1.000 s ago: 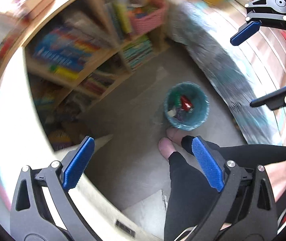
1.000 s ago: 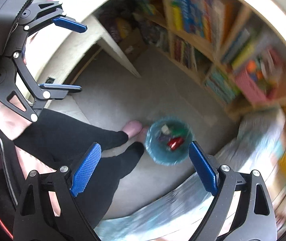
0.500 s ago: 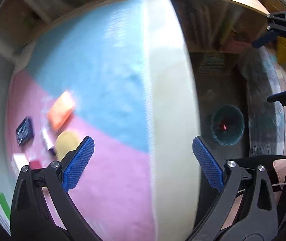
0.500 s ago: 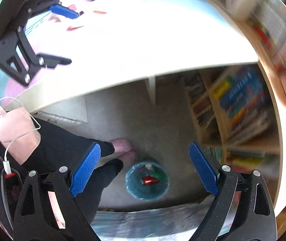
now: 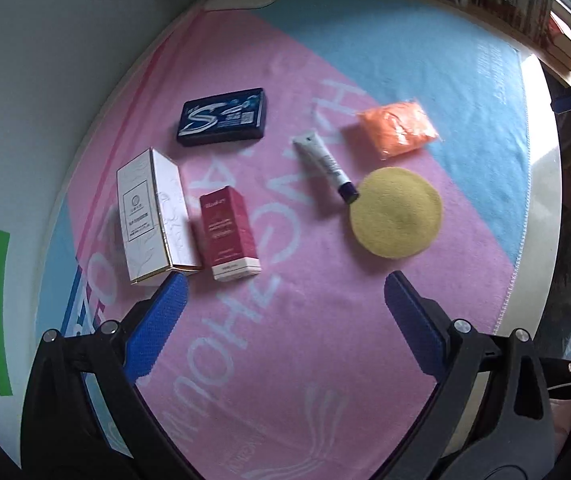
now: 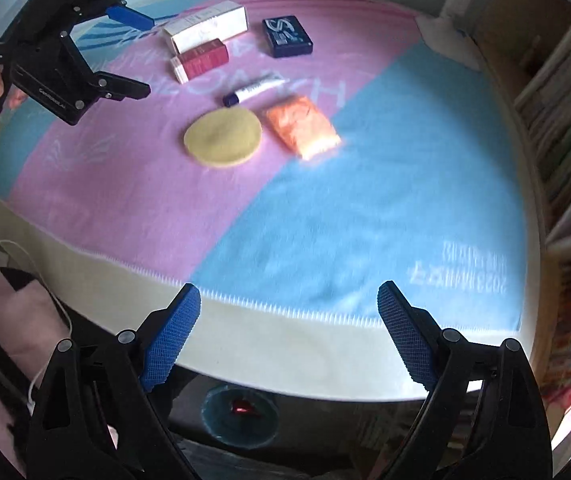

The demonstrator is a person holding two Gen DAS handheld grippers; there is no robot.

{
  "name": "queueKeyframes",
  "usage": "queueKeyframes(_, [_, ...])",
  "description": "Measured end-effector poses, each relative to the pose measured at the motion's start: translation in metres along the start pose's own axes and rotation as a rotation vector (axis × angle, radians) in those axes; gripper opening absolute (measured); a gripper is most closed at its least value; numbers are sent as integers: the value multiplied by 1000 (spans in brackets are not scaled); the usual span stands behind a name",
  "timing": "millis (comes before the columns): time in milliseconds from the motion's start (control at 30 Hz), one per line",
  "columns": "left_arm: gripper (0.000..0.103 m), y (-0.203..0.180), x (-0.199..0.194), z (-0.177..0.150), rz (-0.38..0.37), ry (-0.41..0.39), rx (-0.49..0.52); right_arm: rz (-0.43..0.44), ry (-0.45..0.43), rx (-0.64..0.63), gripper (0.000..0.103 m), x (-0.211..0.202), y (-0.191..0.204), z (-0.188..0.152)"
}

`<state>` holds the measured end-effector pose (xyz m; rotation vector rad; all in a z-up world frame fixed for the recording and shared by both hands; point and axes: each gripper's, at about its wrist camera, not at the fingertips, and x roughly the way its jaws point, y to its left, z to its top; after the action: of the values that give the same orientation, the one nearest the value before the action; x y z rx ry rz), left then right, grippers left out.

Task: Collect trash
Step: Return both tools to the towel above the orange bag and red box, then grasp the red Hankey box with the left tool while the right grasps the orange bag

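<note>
Hovering above a pink and blue cloth [image 5: 385, 60] that covers the table, the left gripper [image 5: 285, 300] has its blue-padded fingers spread wide with nothing between them. Six items lie on the cloth ahead of it. A white carton [image 5: 153, 216] lies just beside a red carton [image 5: 227, 234], the two nearly touching along their long sides, and the tip of the left finger sits close to the white carton's near end. Farther off is a dark blue gum pack [image 5: 223, 117]. To the right, a small white tube [image 5: 323, 162] with a dark cap lies at a slant, its cap end touching or just meeting the edge of a round yellow pad [image 5: 396, 218]. An orange packet [image 5: 397, 128] lies beyond the pad, near the line where pink meets blue.

The right gripper [image 6: 287, 334] is likewise wide apart and empty, held over the cream front edge of the table [image 6: 245, 328], well apart from the items. Below that edge, on the floor, stands a teal bin [image 6: 241, 416] with something red inside; it is dim and blurred, so its contents are hard to make out. Bookshelves [image 6: 565, 120] fill the right side.
</note>
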<state>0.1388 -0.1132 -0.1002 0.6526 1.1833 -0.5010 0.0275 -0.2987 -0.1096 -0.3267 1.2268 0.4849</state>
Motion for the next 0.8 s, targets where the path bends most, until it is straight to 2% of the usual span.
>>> queueKeyframes(167, [96, 24, 18, 6, -22, 21, -68, 1, -12, -90, 90, 18, -2, 59])
queueKeyframes(333, [96, 34, 38, 11, -45, 37, -94, 30, 6, -144, 89, 45, -9, 94])
queueKeyframes(400, [95, 36, 47, 13, -60, 41, -102, 35, 18, -162, 89, 54, -11, 101])
queueKeyframes(567, [93, 34, 55, 22, 8, 23, -70, 34, 36, -212, 88, 78, -13, 115])
queueKeyframes(600, [90, 34, 55, 24, 16, 21, -75, 38, 43, -218, 88, 81, -13, 117])
queueKeyframes(633, [81, 35, 54, 25, 27, 16, -84, 39, 47, -224, 88, 85, -12, 118])
queueKeyframes(667, [78, 35, 52, 25, 26, 9, -89, 36, 52, -233, 88, 89, -12, 120])
queueKeyframes(800, [75, 31, 50, 21, 13, 10, -93, 45, 56, -262, 87, 97, -9, 121])
